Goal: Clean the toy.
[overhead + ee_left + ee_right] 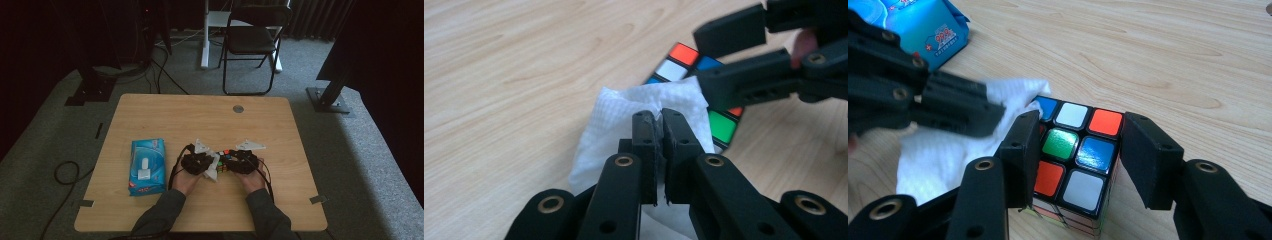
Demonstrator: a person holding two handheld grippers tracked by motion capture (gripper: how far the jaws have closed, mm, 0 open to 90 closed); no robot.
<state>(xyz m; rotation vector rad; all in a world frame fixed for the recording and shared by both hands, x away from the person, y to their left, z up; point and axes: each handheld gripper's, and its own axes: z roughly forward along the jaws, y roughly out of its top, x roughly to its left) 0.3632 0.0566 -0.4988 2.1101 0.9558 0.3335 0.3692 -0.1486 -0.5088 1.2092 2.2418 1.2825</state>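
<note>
Centrally on the table (150, 107), two hand-held grippers meet over a cube (1075, 150). One's jaws, the left gripper (659, 117), are pinched shut on a white wipe (616, 125) pressed against the cube. Either side of the cube sit the right gripper's (1075, 160) jaws, seemingly clamping it. Wiping well likely needs that hold firm. A wipes pack (147, 166) lies left.

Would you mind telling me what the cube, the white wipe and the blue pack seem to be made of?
Rubik's cube: likely hard plastic, black frame, glossy coloured stickers catching glare. Wipe: soft nonwoven or paper, faint grid texture, crumpled folds. Wipes pack: probably thin plastic film, shiny and printed.
</note>
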